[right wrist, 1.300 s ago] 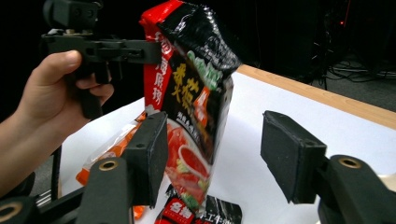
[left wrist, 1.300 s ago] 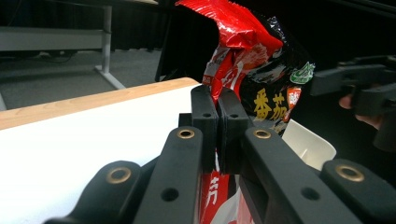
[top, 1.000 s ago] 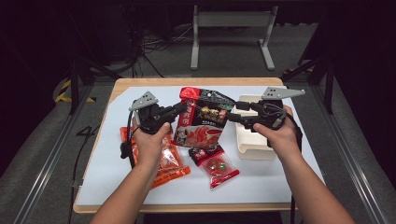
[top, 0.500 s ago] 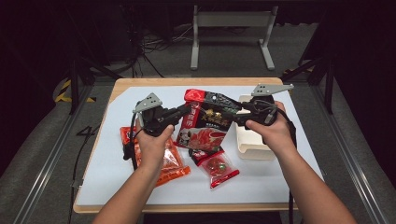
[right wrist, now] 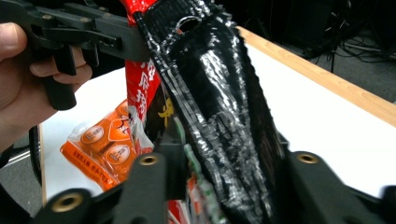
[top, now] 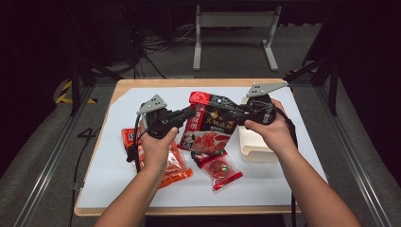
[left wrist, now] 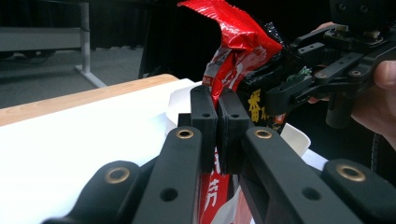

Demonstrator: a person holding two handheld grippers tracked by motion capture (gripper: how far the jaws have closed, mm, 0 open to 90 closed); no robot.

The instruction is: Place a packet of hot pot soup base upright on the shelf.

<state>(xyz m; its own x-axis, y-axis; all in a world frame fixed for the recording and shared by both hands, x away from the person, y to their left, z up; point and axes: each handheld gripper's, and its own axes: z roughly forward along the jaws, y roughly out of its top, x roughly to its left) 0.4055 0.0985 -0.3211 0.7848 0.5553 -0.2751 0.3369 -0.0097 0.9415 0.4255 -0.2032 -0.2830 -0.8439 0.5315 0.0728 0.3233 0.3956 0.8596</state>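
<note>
A puffy red and black snack bag (top: 210, 120) hangs above the table's middle, stretched between both grippers. My left gripper (top: 191, 112) is shut on the bag's left edge; in the left gripper view its pads (left wrist: 218, 112) pinch the red film of the bag (left wrist: 238, 42). My right gripper (top: 235, 113) comes in from the right. Its jaws have just been closing with the bag's glossy black side (right wrist: 215, 93) between them, and they now press on it (right wrist: 229, 149). The right gripper (left wrist: 299, 70) also shows beyond the bag in the left gripper view.
An orange packet (top: 172, 161) lies under my left hand, and a small red packet (top: 220, 168) lies just in front of the bag. A white box (top: 253, 144) sits under my right hand. The white mat (top: 118, 142) covers the wooden table (top: 142, 83).
My right gripper has moved left onto the bag's right edge and its jaws have narrowed on it. The left gripper keeps its grip in the same place.
</note>
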